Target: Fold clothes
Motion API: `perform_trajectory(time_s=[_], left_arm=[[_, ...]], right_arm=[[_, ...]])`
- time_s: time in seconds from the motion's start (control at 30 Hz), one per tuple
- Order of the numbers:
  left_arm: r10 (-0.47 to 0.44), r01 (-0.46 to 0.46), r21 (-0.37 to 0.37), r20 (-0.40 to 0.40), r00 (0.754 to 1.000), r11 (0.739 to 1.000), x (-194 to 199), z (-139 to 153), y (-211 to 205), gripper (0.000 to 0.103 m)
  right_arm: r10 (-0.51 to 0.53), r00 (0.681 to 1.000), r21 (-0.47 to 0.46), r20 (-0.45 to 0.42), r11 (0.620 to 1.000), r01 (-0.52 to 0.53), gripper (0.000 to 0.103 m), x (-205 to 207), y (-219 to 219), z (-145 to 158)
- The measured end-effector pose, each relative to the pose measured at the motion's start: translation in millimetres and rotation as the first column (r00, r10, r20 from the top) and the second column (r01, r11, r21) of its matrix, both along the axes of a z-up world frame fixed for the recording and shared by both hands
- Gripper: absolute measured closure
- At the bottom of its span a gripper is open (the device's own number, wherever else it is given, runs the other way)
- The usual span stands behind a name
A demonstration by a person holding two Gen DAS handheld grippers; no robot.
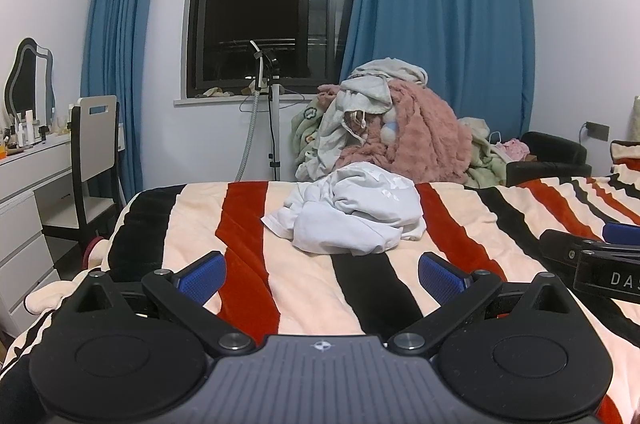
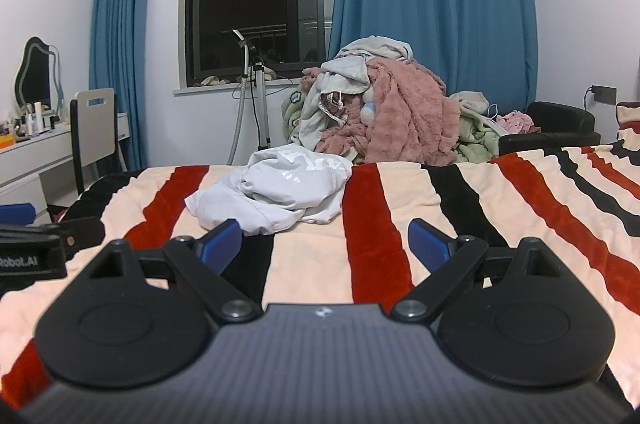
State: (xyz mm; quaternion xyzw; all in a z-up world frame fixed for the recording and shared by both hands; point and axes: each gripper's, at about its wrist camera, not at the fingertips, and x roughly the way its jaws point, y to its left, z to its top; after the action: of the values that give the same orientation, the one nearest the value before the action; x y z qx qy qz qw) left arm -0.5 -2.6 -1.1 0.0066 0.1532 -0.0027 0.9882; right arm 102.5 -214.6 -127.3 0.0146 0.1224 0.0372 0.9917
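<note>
A crumpled white garment (image 1: 352, 210) lies in a heap on the striped bed cover (image 1: 280, 284), toward its far edge. It also shows in the right wrist view (image 2: 276, 190). My left gripper (image 1: 322, 274) is open and empty, hovering low over the cover a short way in front of the garment. My right gripper (image 2: 324, 244) is open and empty, in front of and to the right of the garment. The right gripper's side shows at the right edge of the left wrist view (image 1: 592, 260). The left gripper's side shows at the left edge of the right wrist view (image 2: 36, 248).
A pile of pink, grey and green clothes (image 1: 392, 128) sits beyond the bed's far edge. A garment steamer stand (image 1: 272, 112) stands by the window. A white desk (image 1: 28, 192) and chair (image 1: 94, 152) are at the left. A black seat (image 1: 552, 152) is at the right.
</note>
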Motion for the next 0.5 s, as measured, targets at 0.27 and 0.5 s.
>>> perform_trajectory(time_s=[0.27, 0.5], left_arm=[[-0.001, 0.001, 0.003, -0.004, 1.0, 1.0, 1.7, -0.7, -0.3, 0.0], [-0.002, 0.002, 0.006, -0.006, 1.0, 1.0, 3.5, -0.9, -2.1, 0.0]], right_arm=[[0.001, 1.0, 0.003, -0.003, 1.0, -0.001, 0.011, -0.1, -0.4, -0.8], [-0.006, 1.0, 0.005, -0.005, 1.0, 0.006, 0.011, -0.4, -2.0, -1.8]])
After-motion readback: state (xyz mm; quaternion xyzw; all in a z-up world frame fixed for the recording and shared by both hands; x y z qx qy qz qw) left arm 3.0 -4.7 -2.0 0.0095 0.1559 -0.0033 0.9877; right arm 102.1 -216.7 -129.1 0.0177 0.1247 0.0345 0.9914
